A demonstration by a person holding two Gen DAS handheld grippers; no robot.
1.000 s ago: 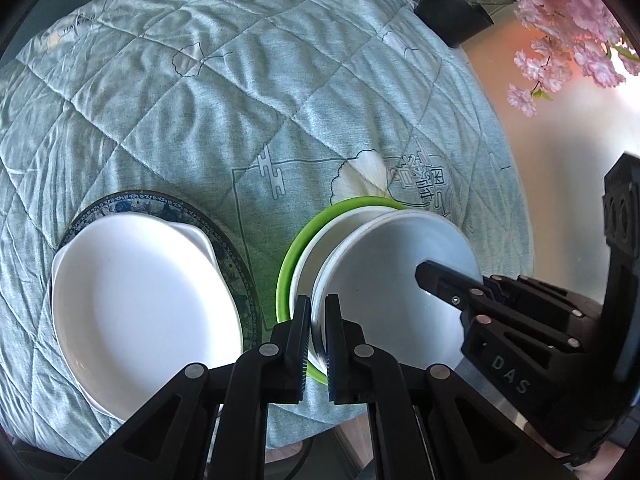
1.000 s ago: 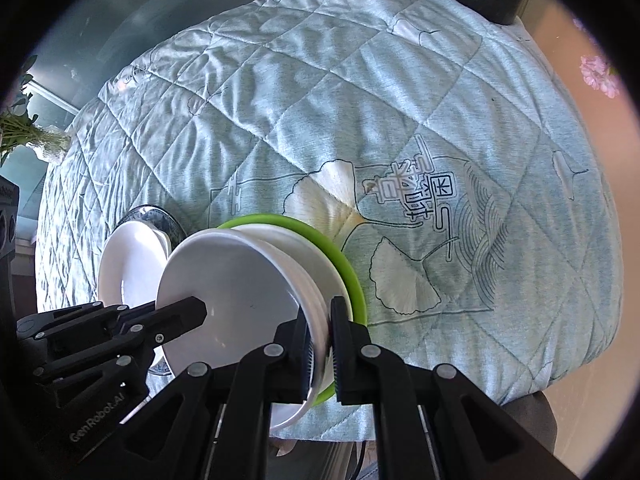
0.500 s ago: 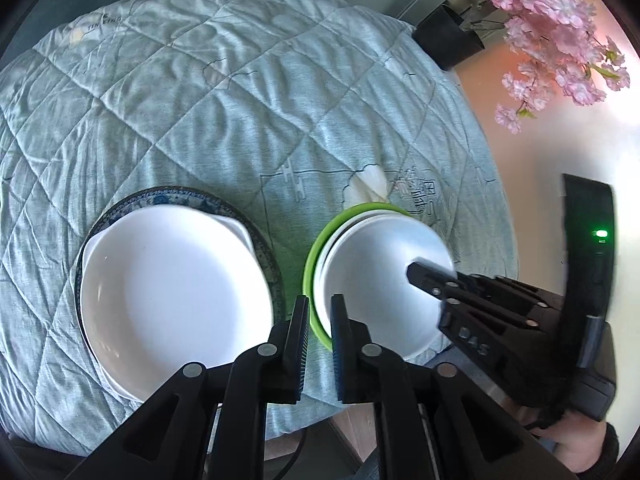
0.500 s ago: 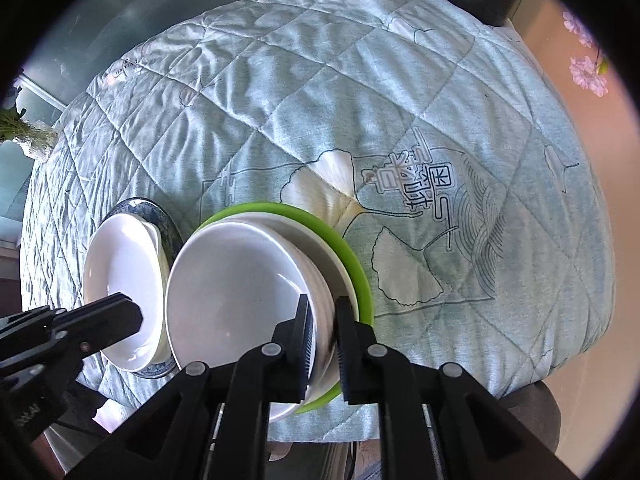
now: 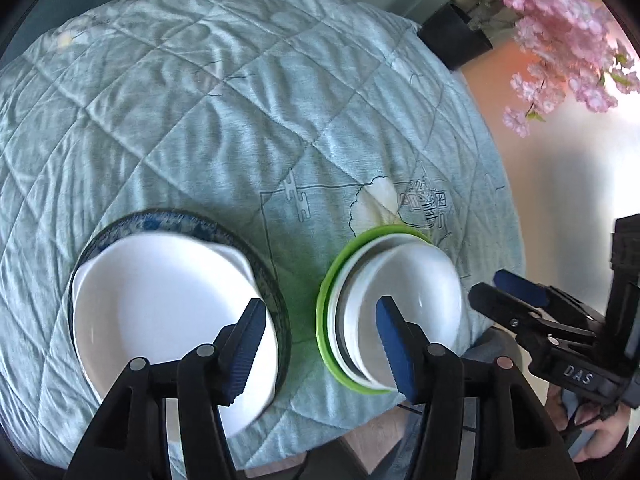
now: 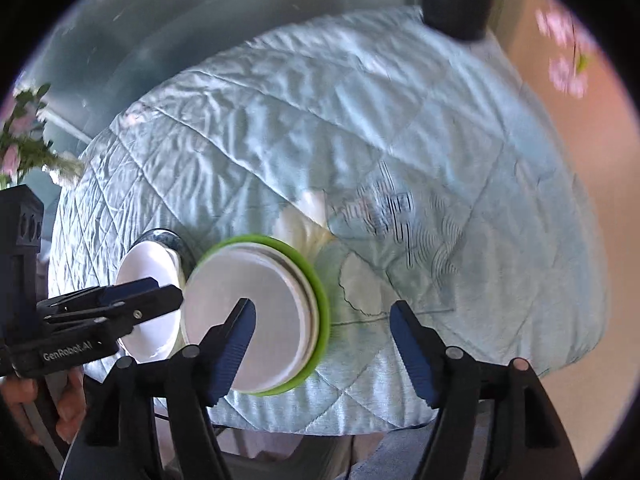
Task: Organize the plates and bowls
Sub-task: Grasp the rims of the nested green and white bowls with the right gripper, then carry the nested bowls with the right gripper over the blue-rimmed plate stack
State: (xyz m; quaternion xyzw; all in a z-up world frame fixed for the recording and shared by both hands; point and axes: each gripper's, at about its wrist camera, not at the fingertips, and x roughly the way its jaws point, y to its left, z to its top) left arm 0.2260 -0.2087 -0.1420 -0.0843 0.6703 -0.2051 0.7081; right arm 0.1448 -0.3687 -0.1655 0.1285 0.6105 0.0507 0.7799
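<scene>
White bowl [image 5: 404,300] upright, mouth up

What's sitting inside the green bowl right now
Nested inside the green bowl are white bowls, at least two rims showing, the top one empty. The green bowl's floor is covered, so anything under the white ones cannot be seen.

We hold both grippers pointed steeply down; left gripper [image 5: 318,344] jaws opening — blue pads apart, nothing pinched between them; right gripper [image 6: 322,350] jaws opening too, gap wide, nothing gripped; each gripper shows side-on in other's view; our left hand [image 6: 44,404] and right hand [image 5: 592,436] wrap handles — fingers partly visible.
</scene>
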